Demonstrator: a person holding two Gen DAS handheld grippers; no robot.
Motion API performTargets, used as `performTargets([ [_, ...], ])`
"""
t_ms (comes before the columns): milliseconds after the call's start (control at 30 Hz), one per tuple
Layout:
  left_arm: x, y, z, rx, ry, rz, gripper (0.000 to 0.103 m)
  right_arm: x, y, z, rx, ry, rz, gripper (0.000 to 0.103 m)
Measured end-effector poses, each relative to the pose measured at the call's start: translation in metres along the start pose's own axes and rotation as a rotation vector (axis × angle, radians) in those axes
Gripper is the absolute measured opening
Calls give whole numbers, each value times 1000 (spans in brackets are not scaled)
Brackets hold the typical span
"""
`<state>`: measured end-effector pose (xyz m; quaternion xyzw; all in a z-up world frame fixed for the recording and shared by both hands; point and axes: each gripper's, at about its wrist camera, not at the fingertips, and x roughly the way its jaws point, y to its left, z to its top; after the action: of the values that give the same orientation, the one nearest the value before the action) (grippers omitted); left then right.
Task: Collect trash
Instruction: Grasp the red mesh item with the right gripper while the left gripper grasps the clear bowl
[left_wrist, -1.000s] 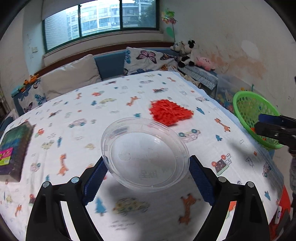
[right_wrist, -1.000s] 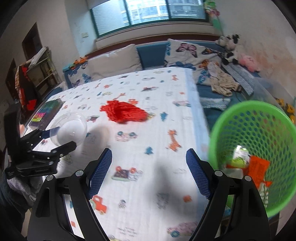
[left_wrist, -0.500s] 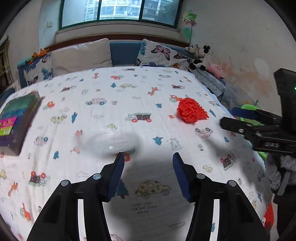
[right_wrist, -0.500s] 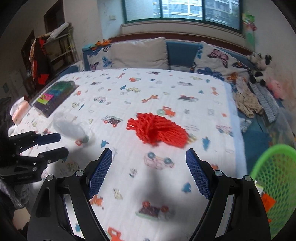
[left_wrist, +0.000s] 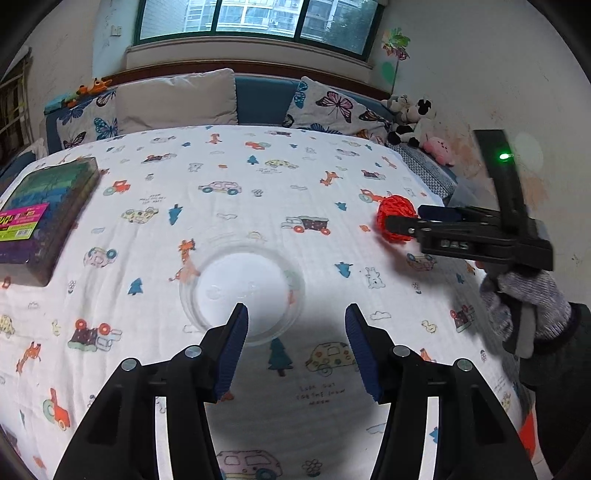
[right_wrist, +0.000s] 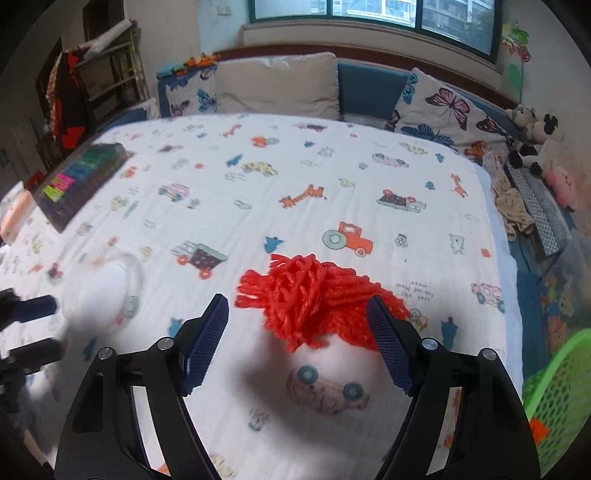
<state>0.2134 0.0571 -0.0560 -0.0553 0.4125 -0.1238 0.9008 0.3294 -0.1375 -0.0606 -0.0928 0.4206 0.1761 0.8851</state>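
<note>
A clear plastic bowl (left_wrist: 242, 291) lies on the printed sheet just ahead of my left gripper (left_wrist: 295, 347), which is open and empty. The bowl shows blurred at the left of the right wrist view (right_wrist: 107, 288). A bundle of red yarn (right_wrist: 314, 299) lies on the sheet directly between the open fingers of my right gripper (right_wrist: 299, 343), at their tips. In the left wrist view the red yarn (left_wrist: 397, 212) sits at the right, with the right gripper (left_wrist: 406, 221) reaching over it. A green mesh basket (right_wrist: 554, 398) holding trash stands at the lower right.
A dark boxed set (left_wrist: 40, 210) lies at the left edge of the bed. Pillows (left_wrist: 177, 99) line the far side. Stuffed toys (left_wrist: 413, 118) and loose clothes (right_wrist: 513, 210) sit along the right side beside the wall.
My left gripper let go of the clear bowl, which now lies on the sheet. My right gripper swung from the basket to the red yarn and now straddles it.
</note>
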Motion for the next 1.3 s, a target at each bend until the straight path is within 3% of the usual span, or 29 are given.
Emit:
performTargets([
  [167,-1,6,-1,12,-2,40,68,10,-4,-4,22,17,-8,57],
  [233,1,8,0,22,4,52,80,10,-5,-5,28,15,-12,51],
  [500,27,19,8,79,67,89,91,3,-10,-4,55,0,17,38],
  [533,32,19,8,86,78,116,91,3,-10,-4,59,-1,24,37],
  [967,62,24,9,115,138,136,92,-24,-8,-9,77,-56,69,32],
  [1300,63,19,7,137,107,145,87,-64,-8,-22,98,-117,89,31],
])
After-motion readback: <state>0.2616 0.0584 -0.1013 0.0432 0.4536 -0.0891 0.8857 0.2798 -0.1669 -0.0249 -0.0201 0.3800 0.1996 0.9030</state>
